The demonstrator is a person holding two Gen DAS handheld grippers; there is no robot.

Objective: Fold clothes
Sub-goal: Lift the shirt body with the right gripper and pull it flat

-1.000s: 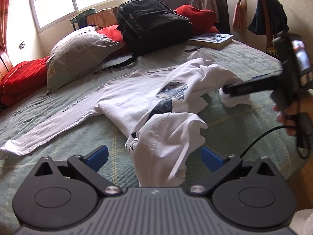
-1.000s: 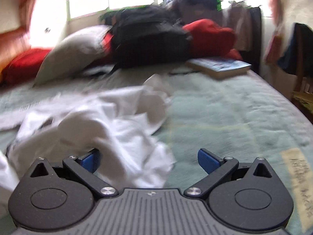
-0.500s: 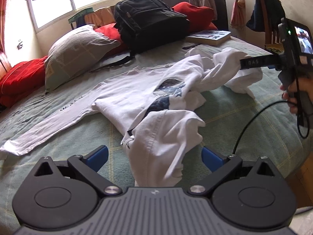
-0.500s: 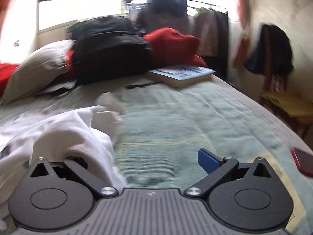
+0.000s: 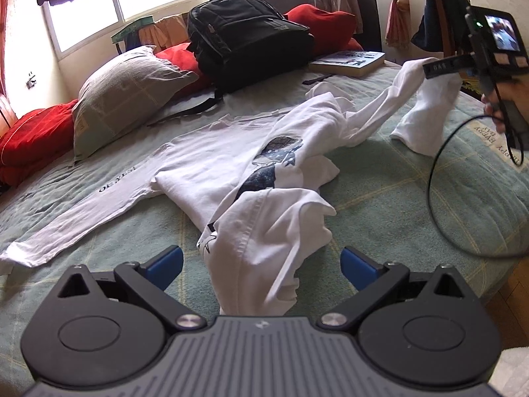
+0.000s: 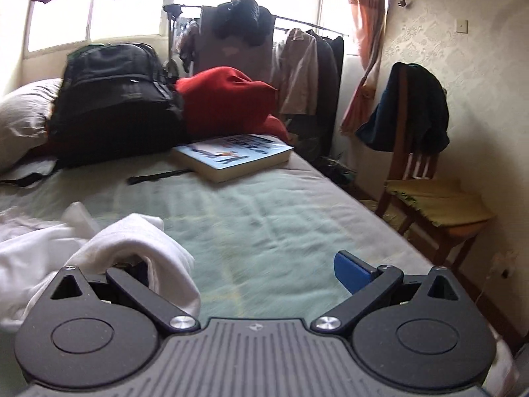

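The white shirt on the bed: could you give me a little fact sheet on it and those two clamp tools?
garment: white long-sleeved shirt with a dark print on the front
where it lies: on the green bedspread, partly flat, partly bunched
left gripper: wide open, a bunched part of the shirt between its fingers
right gripper: open, one sleeve draped over a finger and lifted off the bed
other sleeve: flat, stretched out towards the left
nearby: black backpack, book, grey pillow
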